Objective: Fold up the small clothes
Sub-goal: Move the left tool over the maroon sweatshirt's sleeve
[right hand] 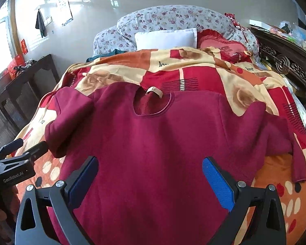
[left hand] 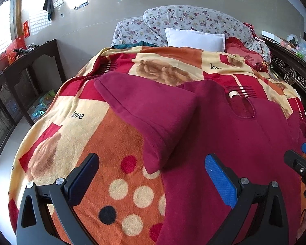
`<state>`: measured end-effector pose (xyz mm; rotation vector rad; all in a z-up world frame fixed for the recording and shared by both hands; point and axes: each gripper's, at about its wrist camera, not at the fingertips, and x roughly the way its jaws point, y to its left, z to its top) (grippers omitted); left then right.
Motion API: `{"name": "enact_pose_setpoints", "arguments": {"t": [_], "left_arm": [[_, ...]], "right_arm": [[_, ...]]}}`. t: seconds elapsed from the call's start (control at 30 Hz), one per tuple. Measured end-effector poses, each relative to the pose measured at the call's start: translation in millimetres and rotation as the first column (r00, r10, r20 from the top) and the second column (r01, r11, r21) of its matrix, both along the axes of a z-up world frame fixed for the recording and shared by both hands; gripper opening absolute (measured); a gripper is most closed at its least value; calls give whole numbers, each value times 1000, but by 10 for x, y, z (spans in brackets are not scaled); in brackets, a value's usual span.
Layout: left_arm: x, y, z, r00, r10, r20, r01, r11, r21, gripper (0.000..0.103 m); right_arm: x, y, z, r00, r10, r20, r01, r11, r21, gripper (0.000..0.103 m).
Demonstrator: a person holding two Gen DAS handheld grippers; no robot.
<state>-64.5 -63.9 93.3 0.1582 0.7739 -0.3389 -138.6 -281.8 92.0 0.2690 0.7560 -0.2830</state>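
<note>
Your right gripper (right hand: 150,180) hangs low over the sweater (right hand: 163,138), jaws spread wide w/ nothing between them. Left gripper (left hand: 152,180) is just as wide and empty, straddling the sweater's left edge where it meets the blanket (left hand: 104,143).

The sweater lies flat on the bed, hem toward you, collar (right hand: 153,104) away, so its long axis runs straight out from both tools. Left sleeve (left hand: 153,114) is already doubled in, cuff pointing at your left gripper, the nearer tool for it. Right sleeve (right hand: 291,143) is spread out to the side, closer to your right gripper; probably next.

Both tools point fwd, roughly level. Beyond: pillow (right hand: 165,38), floral quilt (right hand: 173,18).
</note>
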Motion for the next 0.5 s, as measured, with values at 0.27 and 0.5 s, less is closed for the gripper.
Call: {"name": "enact_pose_setpoints", "arguments": {"t": [0.27, 0.5], "left_arm": [[17, -59, -32, 1000, -7, -5, 7, 1000, 4, 103], [65, -90, -49, 1000, -3, -8, 3, 1000, 7, 103]], "right_arm": [[41, -33, -50, 1000, -14, -7, 14, 1000, 2, 103], [66, -48, -63, 1000, -16, -7, 16, 1000, -1, 103]]}}
